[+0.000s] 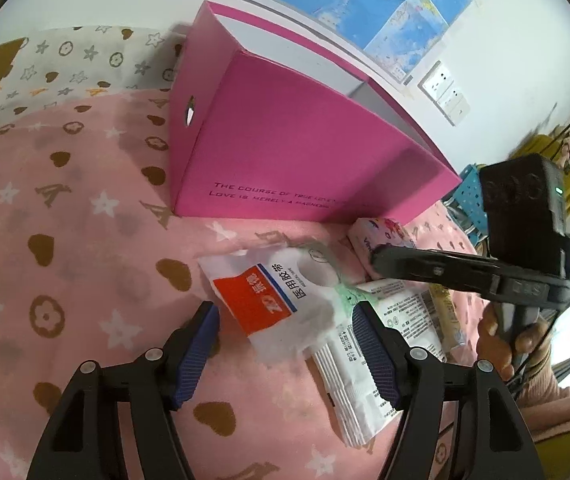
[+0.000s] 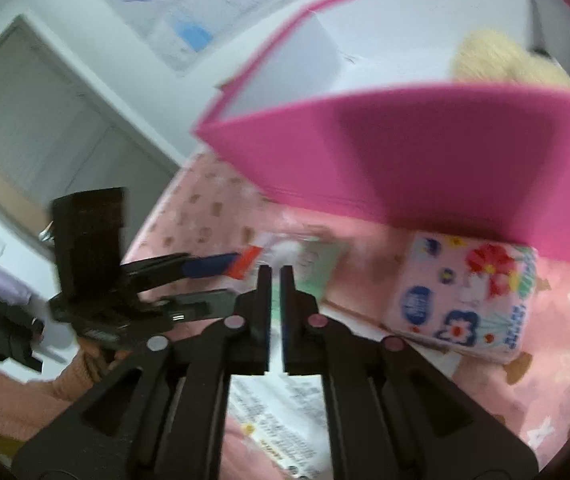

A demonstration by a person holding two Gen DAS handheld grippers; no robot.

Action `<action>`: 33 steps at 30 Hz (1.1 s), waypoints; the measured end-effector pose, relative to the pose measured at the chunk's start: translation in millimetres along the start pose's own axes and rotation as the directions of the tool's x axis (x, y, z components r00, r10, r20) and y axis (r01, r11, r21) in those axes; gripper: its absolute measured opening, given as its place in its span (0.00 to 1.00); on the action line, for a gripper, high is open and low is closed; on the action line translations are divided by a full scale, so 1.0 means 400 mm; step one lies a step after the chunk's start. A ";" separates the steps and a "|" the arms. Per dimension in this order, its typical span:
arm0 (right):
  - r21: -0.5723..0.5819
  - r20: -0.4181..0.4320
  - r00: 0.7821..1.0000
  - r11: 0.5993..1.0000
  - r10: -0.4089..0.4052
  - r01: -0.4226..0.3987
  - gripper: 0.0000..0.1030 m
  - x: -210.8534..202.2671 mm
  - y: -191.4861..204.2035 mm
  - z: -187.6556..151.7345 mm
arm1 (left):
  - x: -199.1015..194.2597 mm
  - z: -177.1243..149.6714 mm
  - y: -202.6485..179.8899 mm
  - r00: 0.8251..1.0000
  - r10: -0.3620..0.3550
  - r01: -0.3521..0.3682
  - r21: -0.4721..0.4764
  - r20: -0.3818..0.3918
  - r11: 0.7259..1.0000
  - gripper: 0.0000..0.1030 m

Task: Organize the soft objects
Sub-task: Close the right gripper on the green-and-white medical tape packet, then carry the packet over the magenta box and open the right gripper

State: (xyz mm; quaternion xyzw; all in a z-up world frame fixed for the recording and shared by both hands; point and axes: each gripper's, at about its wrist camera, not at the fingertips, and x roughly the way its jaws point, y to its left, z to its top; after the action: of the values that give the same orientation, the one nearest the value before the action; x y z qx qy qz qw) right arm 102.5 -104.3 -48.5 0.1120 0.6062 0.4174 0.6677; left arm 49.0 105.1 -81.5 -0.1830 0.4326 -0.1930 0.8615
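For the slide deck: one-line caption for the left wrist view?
Open left gripper straddles a white tape packet on the pink blanket, pink box behind.

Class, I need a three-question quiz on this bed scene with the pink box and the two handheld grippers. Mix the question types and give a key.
1. True or false: the left gripper has its jaws spread wide around the tape packet.
2. Multiple choice: the floral tissue pack lies A) inside the pink box, B) on the blanket beside the box, C) between the right gripper jaws.
3. Fill in: the right gripper's jaws are nearly ____.

Key: 1 true; 2 B; 3 closed
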 end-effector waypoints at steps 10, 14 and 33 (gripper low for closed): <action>-0.029 -0.089 0.996 1.000 -0.006 0.004 0.40 0.083 0.009 0.018 | -0.003 -0.006 -0.015 1.000 0.003 -0.003 0.011 -0.005 1.000 0.68; -0.054 -0.048 0.999 0.999 -0.002 -0.001 0.34 0.060 0.010 0.013 | -0.007 -0.007 -0.007 0.998 -0.056 0.056 -0.030 -0.002 0.998 0.67; -0.209 0.172 0.980 0.976 0.095 -0.058 0.08 -0.157 0.114 0.053 | -0.129 0.070 -0.120 0.973 -0.161 0.155 0.047 0.167 0.987 0.63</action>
State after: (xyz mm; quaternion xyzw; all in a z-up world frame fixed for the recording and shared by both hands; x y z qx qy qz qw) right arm 107.7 -111.7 31.7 0.1042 0.4923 0.4906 0.7114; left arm 35.1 93.4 -7.7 -0.2183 0.3380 -0.2518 0.8802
